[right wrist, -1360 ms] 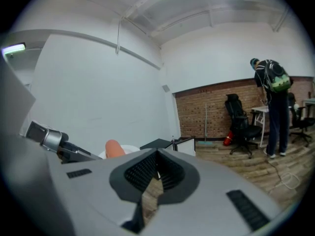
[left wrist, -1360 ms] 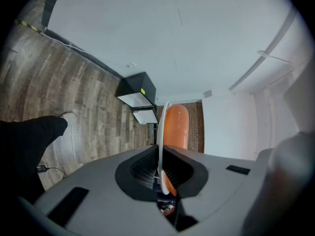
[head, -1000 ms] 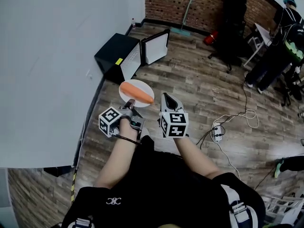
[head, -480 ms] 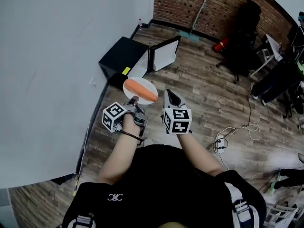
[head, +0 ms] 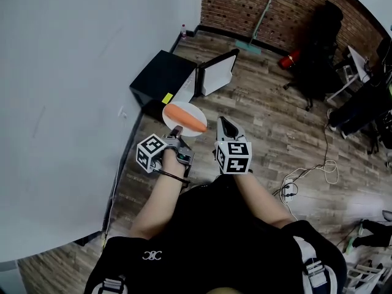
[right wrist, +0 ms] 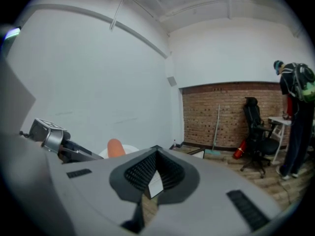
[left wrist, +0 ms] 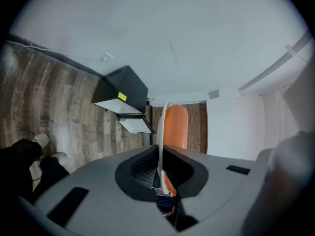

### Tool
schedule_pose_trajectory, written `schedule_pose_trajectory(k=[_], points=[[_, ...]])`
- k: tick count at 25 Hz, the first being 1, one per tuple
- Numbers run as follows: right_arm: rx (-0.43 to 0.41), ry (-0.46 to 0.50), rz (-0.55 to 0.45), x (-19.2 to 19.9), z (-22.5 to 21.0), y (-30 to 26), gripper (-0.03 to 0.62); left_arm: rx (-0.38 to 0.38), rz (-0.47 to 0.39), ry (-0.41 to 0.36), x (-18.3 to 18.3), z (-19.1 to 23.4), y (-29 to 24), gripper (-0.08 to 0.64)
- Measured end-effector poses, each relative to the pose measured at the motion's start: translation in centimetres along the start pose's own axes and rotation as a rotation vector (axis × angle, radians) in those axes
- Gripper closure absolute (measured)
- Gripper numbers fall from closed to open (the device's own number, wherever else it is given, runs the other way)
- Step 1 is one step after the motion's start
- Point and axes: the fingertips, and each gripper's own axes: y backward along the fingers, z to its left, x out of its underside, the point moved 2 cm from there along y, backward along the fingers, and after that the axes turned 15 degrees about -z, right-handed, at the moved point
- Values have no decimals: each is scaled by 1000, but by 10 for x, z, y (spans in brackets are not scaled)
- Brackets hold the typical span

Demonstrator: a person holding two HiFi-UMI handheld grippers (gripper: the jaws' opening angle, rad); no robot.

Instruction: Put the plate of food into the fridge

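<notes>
Two grippers in view. The left gripper [head: 176, 130] is clamped on the near rim of the white plate [head: 195, 109], which carries an orange food piece [head: 187, 117] and hangs above the floor [head: 269, 121], just short of the small black fridge [head: 160, 78]; its door [head: 217, 72] stands open. The right gripper [head: 225, 125], right of the plate, has its jaws together and empty.

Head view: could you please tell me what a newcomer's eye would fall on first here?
The orange food on the white plate, held by its rim in the left gripper just ahead of the person. Beyond it, the small black fridge sits on the wooden floor against the white wall, door open.
</notes>
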Motion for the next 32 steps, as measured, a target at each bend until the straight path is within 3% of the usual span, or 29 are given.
schedule_pose_trajectory(k=[11, 20, 27, 32], points=[[-51, 4, 13, 11, -26, -71, 578, -42, -1, 5, -4, 3, -65, 540], [-75, -17, 8, 8, -100, -175, 578, -19, -27, 9, 14, -26, -175, 540], [-95, -38, 103, 48, -167, -264, 578, -44, -20, 10, 41, -19, -277, 540], [-158, -32, 145, 70, -213, -321, 578, -69, -46, 37, 62, -15, -344, 540]])
